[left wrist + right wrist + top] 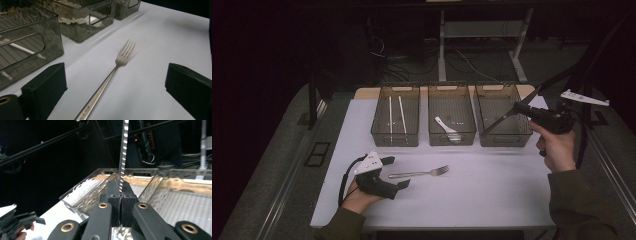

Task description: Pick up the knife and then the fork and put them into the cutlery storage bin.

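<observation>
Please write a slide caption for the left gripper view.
Open left tool straddles a metal fork on the white table, beside smoky plastic bins.

Three smoky transparent bins stand in a row at the far side of the white table (492,190). The left bin (395,137) holds two white chopsticks (396,114), the middle bin (452,137) a white spoon (447,129). Cables (462,57) lie on the floor beyond.
</observation>
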